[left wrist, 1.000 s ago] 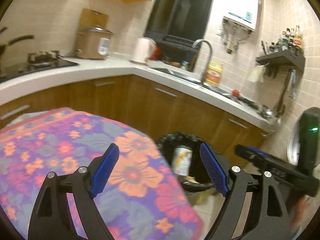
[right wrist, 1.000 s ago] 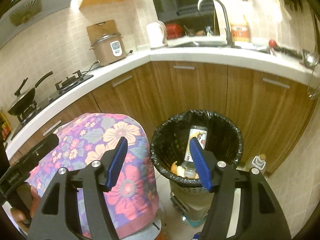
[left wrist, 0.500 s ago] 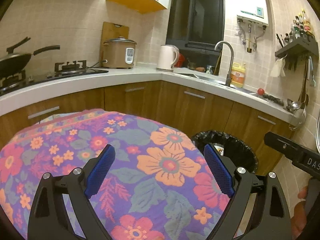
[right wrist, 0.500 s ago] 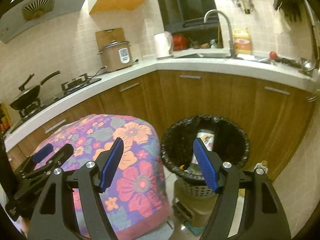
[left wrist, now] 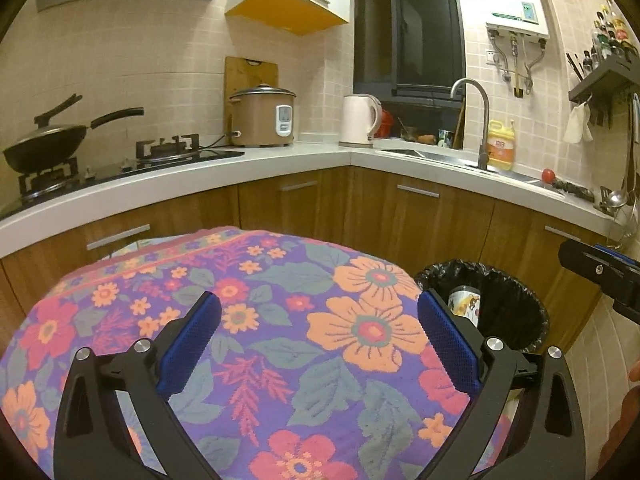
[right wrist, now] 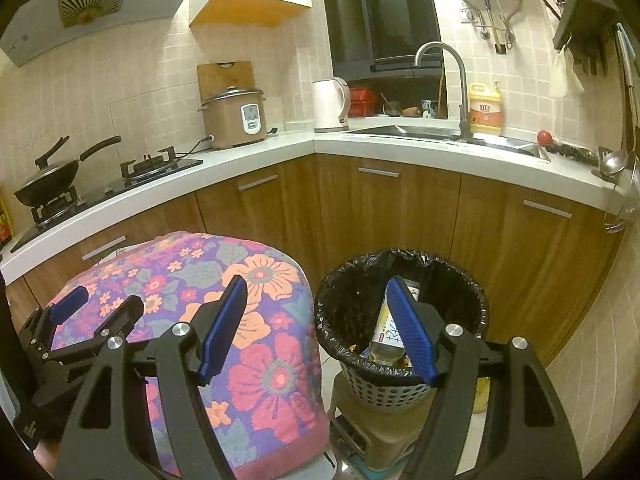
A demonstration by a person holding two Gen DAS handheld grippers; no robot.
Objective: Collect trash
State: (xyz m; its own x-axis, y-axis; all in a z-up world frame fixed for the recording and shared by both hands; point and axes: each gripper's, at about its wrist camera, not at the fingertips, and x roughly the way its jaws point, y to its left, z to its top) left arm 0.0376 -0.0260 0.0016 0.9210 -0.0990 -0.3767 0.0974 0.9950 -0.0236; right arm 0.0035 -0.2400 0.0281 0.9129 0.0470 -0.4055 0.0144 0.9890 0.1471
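Beside the round table covered with a purple cloth printed with orange and red flowers stands a grey perforated plastic waste basket lined with a black bag, raised on a beige stool. Inside the basket leans a clear plastic bottle with a white and yellow label, its lower part among some orange scraps (I cannot tell what they are). In the left wrist view the same bottle shows only partly over the black rim.

The left gripper hangs over the flowered cloth; its jaws with blue pads are opening, and nothing is between them except the cloth further below. The right gripper points toward the gap between table and basket; its jaws are apart and nothing is gripped, and the right pad only appears in front of the bottle. Each gripper is seen also from the other camera: the left one at the left edge over the table, the right one at the right edge, near the basket.

Behind, a white counter runs around the corner over brown wooden cabinets. On it stand a brown rice cooker, a white kettle and a yellow detergent bottle next to the steel tap. A black wok rests on the gas stove.
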